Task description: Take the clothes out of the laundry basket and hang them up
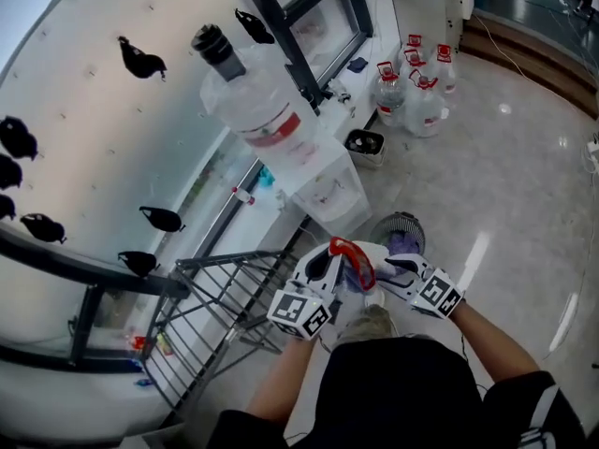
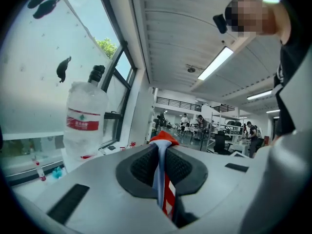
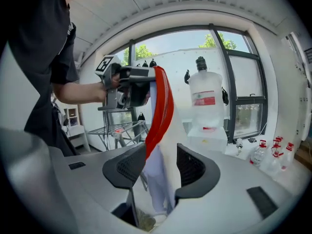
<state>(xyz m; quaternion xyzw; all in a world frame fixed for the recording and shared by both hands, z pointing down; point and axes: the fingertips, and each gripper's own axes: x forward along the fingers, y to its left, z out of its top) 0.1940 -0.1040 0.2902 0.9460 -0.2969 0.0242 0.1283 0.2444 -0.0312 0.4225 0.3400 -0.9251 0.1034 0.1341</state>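
Left hand-held gripper (image 2: pixel 163 152): keep clenched on red-trimmed edge of white garment (image 1: pixel 359 266), held up before the body beside drying rack (image 1: pixel 220 297); close released right hand-held gripper (image 3: pixel 161 162), cloth hanging loose between its jaws, further along the edge before spreading over a rail.

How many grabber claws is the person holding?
2. The left gripper, at the head view's left, is shut on the red-trimmed garment. The right gripper, at its right, stands open with that garment between its jaws. None looks hidden.
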